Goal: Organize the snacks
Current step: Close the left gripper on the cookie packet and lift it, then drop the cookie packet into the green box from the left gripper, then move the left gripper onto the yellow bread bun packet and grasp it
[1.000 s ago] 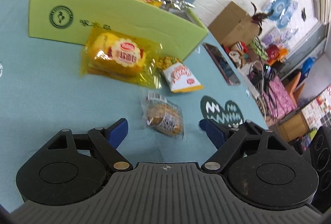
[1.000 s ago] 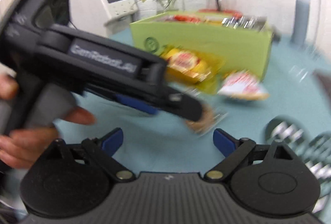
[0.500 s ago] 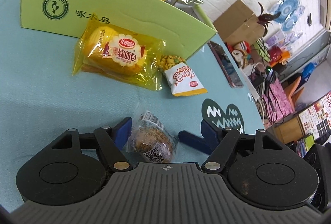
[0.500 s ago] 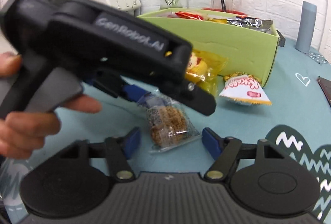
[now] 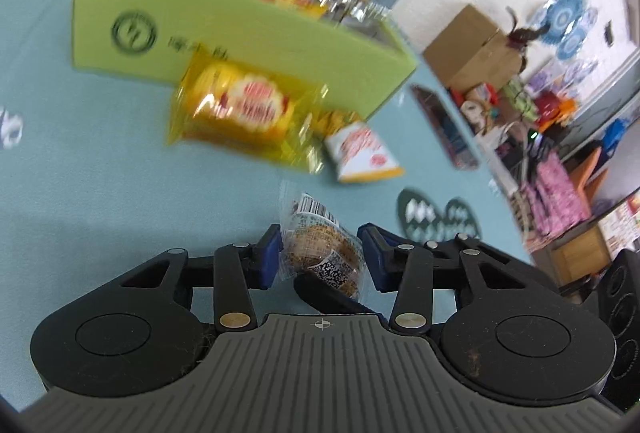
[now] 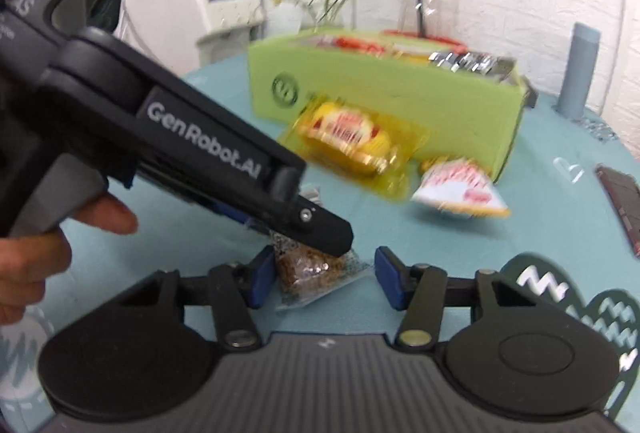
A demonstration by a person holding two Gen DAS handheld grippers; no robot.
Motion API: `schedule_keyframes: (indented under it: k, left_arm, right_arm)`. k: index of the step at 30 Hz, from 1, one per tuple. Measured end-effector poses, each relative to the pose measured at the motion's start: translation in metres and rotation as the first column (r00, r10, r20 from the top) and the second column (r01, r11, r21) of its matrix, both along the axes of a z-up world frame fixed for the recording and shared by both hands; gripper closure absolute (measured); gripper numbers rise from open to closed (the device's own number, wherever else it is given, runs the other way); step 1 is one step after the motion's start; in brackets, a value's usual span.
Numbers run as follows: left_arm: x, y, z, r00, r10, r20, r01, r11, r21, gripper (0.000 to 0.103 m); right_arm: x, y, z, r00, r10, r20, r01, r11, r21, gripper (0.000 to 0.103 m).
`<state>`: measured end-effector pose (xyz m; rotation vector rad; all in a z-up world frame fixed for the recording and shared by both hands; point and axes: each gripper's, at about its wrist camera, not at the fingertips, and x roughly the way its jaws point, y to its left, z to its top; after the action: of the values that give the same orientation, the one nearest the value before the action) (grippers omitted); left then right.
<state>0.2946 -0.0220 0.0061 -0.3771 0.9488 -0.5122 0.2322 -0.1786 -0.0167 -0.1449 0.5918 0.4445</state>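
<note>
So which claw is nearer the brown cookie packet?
Left. The left claw, closing, pinches the cookie packet; the right claw, also closing, straddles it with one pad clear.

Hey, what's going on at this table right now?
A person is tidying snacks with a handheld gripper in each hand. Both are at one small wrapped cookie on the teal tablecloth. The left gripper is closing, its blue pads pressing the wrapper on both sides. The right gripper is closing too, with that cookie between its jaws; one pad is at it, the other is not touching. A yellow bread pack and a chip bag lie by the green box, which already holds snacks.
</note>
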Motion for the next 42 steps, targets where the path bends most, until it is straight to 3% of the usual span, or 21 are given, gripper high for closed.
schedule_keyframes:
  k: [4,7,10,14,17,20,22,23,25,27,29,31,33,37,42]
  left_arm:
    - [0.031,0.0,0.044,0.996,0.005,0.085,-0.002,0.999,-0.041,0.079]
    - [0.063,-0.005,0.073,0.986,0.02,0.165,-0.017,1.0,-0.021,0.071]
    - [0.102,-0.009,0.086,0.978,0.058,0.203,-0.062,0.998,0.011,0.071]
    - [0.162,-0.01,0.082,0.977,0.091,0.194,-0.1,0.994,0.037,0.071]
    - [0.197,-0.008,0.06,0.983,0.109,0.151,-0.119,0.991,0.061,0.071]
    - [0.213,-0.008,0.033,0.987,0.107,0.118,-0.117,0.99,0.08,0.068]
    - [0.209,-0.009,0.03,0.983,0.084,0.16,-0.099,0.991,0.086,0.062]
    - [0.206,-0.008,0.032,0.982,0.075,0.174,-0.089,0.993,0.071,0.054]
    - [0.196,-0.004,0.044,0.976,0.078,0.204,-0.086,0.996,0.033,0.048]
    - [0.179,0.002,0.062,0.962,0.084,0.259,-0.09,0.996,0.009,0.046]
    - [0.158,0.01,0.078,0.946,0.093,0.31,-0.094,0.995,-0.012,0.036]
    - [0.131,0.019,0.091,0.929,0.098,0.356,-0.094,0.995,-0.03,0.031]
    - [0.107,0.027,0.094,0.924,0.09,0.371,-0.084,0.996,-0.033,0.031]
    - [0.07,0.041,0.077,0.942,0.074,0.327,-0.065,0.997,-0.039,0.03]
    - [0.059,0.057,0.032,0.977,0.128,0.169,-0.125,0.992,-0.029,0.032]
  right_arm:
    - [0.023,0.0,0.037,0.994,-0.012,0.111,0.013,1.0,-0.01,0.047]
    - [0.057,0.002,0.06,0.984,-0.02,0.175,0.021,1.0,-0.004,0.047]
    - [0.104,0.009,0.071,0.977,-0.024,0.21,0.027,1.0,-0.011,0.047]
    - [0.168,0.014,0.073,0.983,-0.024,0.182,0.028,0.999,-0.019,0.047]
    - [0.216,0.023,0.054,0.994,-0.008,0.112,0.014,0.999,-0.051,0.047]
    - [0.236,0.028,0.034,0.998,0.02,0.064,-0.015,0.997,-0.075,0.044]
    - [0.237,0.033,0.031,0.997,0.029,0.077,-0.022,0.996,-0.082,0.038]
    - [0.235,0.033,0.032,0.996,0.032,0.08,-0.025,0.996,-0.081,0.037]
    - [0.23,0.029,0.038,0.994,0.024,0.108,-0.018,0.998,-0.058,0.032]
    - [0.21,0.021,0.05,0.986,0.008,0.165,-0.002,0.999,-0.035,0.028]
    - [0.182,0.011,0.064,0.974,0.005,0.227,-0.001,1.0,-0.019,0.025]
    - [0.147,0.003,0.073,0.959,0.01,0.284,-0.004,1.0,-0.021,0.009]
    - [0.116,-0.001,0.074,0.952,0.036,0.304,-0.024,0.999,-0.044,0.009]
    - [0.076,0.002,0.057,0.974,0.13,0.187,-0.127,0.992,-0.025,0.009]
    - [0.096,0.032,0.024,0.977,0.201,0.077,-0.196,0.979,-0.064,0.009]
